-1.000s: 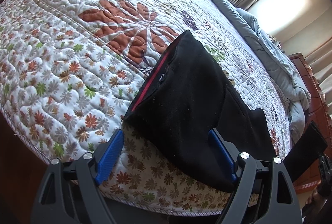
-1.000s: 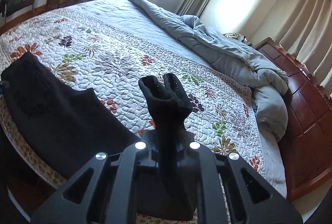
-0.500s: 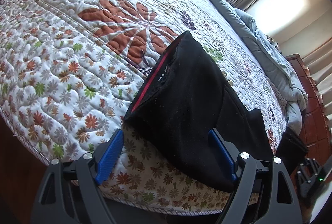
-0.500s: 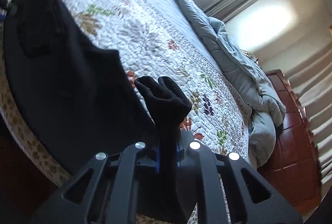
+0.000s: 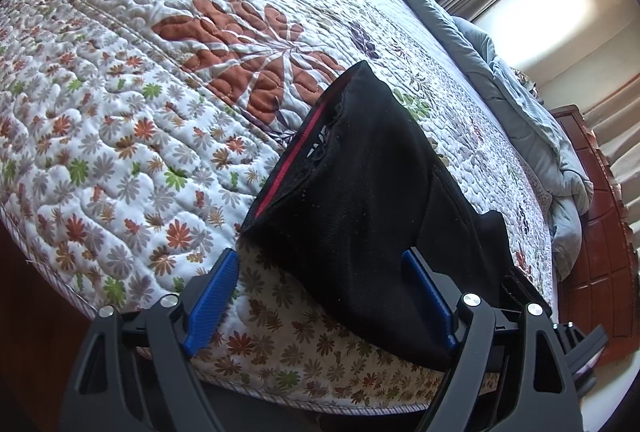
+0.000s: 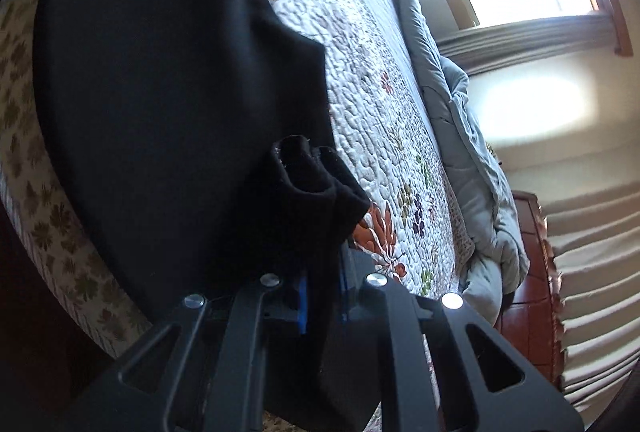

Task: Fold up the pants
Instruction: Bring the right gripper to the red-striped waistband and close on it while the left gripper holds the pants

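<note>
Black pants (image 5: 360,199) with a red-lined waistband lie on the flowered quilt near the bed's front edge. My left gripper (image 5: 320,292) is open, its blue fingers (image 5: 212,296) on either side of the pants' near edge, not closed on the cloth. My right gripper (image 6: 322,292) is shut on the bunched leg ends of the pants (image 6: 316,183), and the rest of the black cloth (image 6: 160,71) spreads over the bed edge to its left. The view is tilted.
The flowered quilt (image 5: 120,91) covers the bed. A grey duvet (image 5: 560,159) is bunched along the far right side, also in the right wrist view (image 6: 472,159). A wooden chest (image 6: 524,312) stands beside the bed. Curtains and a bright window are behind.
My right gripper has swung down and left with the leg ends, tilting toward the spread pants. My left gripper has stayed in place and open.
</note>
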Demonstrator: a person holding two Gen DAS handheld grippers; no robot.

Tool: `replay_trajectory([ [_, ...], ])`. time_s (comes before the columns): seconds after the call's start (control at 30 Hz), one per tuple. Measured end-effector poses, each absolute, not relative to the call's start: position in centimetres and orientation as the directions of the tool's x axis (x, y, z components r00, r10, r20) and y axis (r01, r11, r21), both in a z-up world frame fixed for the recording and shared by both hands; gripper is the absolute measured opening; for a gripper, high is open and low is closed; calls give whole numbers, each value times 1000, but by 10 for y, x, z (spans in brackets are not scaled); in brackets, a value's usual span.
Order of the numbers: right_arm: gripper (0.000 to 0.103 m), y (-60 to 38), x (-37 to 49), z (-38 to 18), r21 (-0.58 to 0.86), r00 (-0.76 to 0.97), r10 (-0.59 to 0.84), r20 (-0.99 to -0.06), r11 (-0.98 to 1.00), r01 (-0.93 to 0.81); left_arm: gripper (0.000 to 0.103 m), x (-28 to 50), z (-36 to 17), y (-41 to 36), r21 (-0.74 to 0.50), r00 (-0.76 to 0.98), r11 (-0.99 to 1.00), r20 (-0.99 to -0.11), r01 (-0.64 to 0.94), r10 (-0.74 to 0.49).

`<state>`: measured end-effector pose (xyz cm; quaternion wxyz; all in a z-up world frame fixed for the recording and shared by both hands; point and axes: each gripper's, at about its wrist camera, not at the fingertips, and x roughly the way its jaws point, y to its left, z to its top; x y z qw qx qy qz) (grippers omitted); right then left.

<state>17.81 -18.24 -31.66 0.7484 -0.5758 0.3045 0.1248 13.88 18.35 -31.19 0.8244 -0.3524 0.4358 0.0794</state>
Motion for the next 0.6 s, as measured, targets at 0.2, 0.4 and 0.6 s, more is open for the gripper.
replay_trajectory([
  [0.2, 11, -182, 170, -329, -780, 773, -163, -613, 282, -559, 84, 138, -312, 184, -511, 607, 739, -775, -438, -176],
  [0.4, 23, -186, 169, -328, -710, 715, -140, -685, 345, -613, 84, 138, -312, 184, -510, 606, 739, -776, -440, -175],
  [0.6, 47, -228, 166, -277, -299, 454, 76, -888, 654, -695, 84, 136, -312, 185, -507, 603, 741, -779, -440, -174],
])
